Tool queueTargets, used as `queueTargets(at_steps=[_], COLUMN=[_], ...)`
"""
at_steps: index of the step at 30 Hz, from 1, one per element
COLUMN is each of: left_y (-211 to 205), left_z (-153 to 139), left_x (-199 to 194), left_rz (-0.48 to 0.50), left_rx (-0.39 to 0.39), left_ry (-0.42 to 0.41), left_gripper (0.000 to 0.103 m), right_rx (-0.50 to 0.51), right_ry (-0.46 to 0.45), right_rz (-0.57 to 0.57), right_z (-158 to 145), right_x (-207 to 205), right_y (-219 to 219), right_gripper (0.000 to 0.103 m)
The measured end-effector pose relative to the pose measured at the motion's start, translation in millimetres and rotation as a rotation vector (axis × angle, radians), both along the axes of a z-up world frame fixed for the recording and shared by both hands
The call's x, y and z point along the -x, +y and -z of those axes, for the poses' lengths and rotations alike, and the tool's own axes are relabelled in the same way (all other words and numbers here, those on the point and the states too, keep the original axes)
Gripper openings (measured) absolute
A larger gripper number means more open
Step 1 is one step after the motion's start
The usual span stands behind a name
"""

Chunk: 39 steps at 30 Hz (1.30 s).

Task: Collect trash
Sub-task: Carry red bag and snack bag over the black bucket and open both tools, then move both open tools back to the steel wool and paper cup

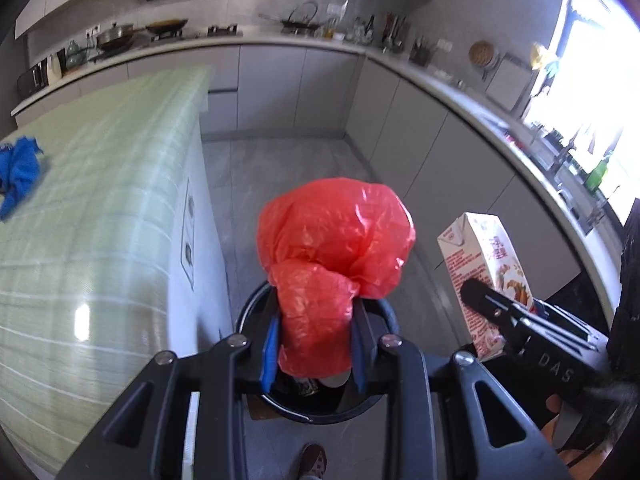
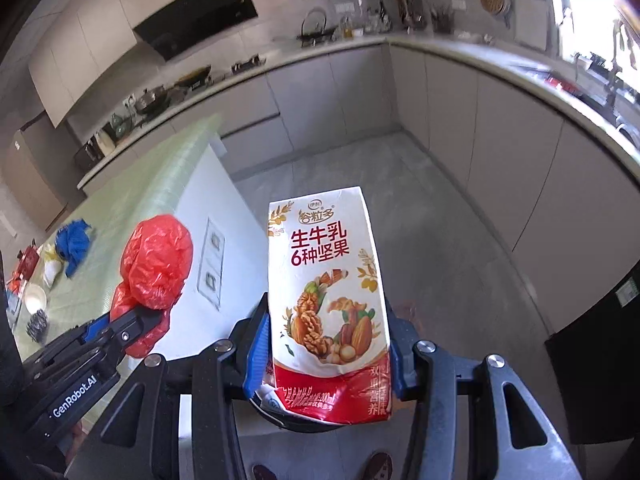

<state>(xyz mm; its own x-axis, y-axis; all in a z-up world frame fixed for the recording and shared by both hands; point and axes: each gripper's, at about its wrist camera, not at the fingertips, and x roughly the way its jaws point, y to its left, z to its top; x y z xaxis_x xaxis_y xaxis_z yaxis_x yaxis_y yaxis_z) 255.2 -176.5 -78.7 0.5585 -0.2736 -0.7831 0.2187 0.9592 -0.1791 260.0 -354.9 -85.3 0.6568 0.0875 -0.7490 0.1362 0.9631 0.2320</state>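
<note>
Kitchen setting: grey cabinet fronts run beneath a long curved counter [image 1: 280,42] that carries pans and utensils, and a grey tiled floor [image 1: 280,168] lies below. At far left, an island with a pale green checked cover [image 1: 100,200] holds a crumpled blue cloth [image 1: 18,172]; in the right wrist view the same cloth [image 2: 74,242] lies beside several small items too blurred to identify. Centre-left, the left gripper [image 1: 316,340] has its jaws closed on a bunched red plastic bag [image 1: 332,248], whose lower part is pinched between the blue-padded fingers [image 1: 271,348] while its upper part bulges above them. Directly below this gripper stands a round black bin [image 1: 320,408], its rim partly hidden by the fingers and bag. Centre-right, the right gripper [image 2: 324,344] has its jaws closed on an upright red-and-white milk carton [image 2: 328,292] printed with nuts, gripped near its lower half; a dark rim shows just beneath it. In the left wrist view this carton [image 1: 480,256] is held beside the bag, to its right, not touching it. Far right, a bright window [image 1: 592,92] sits above the counter.
</note>
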Motion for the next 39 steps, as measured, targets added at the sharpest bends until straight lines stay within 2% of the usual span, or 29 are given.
queueTargets(at_steps=[6, 9, 10, 11, 12, 13, 14, 16, 21, 26, 33, 39], left_y=[-1, -3, -3, -5, -5, -6, -5, -3, 1, 8, 45, 95], left_z=[45, 63, 70, 75, 80, 83, 84, 82, 47, -7, -53, -85], left_x=[-14, -21, -24, -27, -29, -31, -32, -34, -32, -25, -6, 10], left_rz=[-0.07, -0.101, -0.115, -0.121, -0.131, -0.142, -0.149, -0.157, -0.195, -0.182, -0.173, -0.18], left_rx=[-0.052, -0.078, -0.09, -0.097, -0.106, -0.118, -0.129, -0.142, -0.115, -0.097, -0.08, -0.07], left_ry=[0.099, 0.143, 0.162, 0.175, 0.191, 0.195, 0.197, 0.201, 0.157, 0.052, -0.014, -0.085], left_gripper=[0.031, 0.034, 0.038, 0.048, 0.055, 0.068, 0.074, 0.075, 0.075, 0.075, 0.075, 0.075], right_rx=[-0.049, -0.06, -0.061, -0.063, -0.064, -0.072, -0.074, -0.069, -0.045, 0.001, 0.039, 0.064], right_ry=[0.118, 0.143, 0.156, 0.171, 0.184, 0.193, 0.191, 0.185, 0.126, 0.048, 0.018, -0.059], right_rz=[-0.069, -0.085, -0.094, -0.102, -0.105, -0.106, -0.101, -0.094, -0.037, -0.01, 0.028, 0.03], right_z=[66, 86, 94, 101, 107, 111, 113, 112, 87, 43, -3, -52], right_x=[-27, -37, -41, -46, -50, -54, -57, -61, -55, -47, -34, -16], right_y=[-4, -7, -8, -9, -11, -12, -13, -16, -24, -16, 20, 73], right_gripper=[0.05, 0.051, 0.051, 0.052, 0.063, 0.074, 0.075, 0.076, 0.076, 0.076, 0.076, 0.076])
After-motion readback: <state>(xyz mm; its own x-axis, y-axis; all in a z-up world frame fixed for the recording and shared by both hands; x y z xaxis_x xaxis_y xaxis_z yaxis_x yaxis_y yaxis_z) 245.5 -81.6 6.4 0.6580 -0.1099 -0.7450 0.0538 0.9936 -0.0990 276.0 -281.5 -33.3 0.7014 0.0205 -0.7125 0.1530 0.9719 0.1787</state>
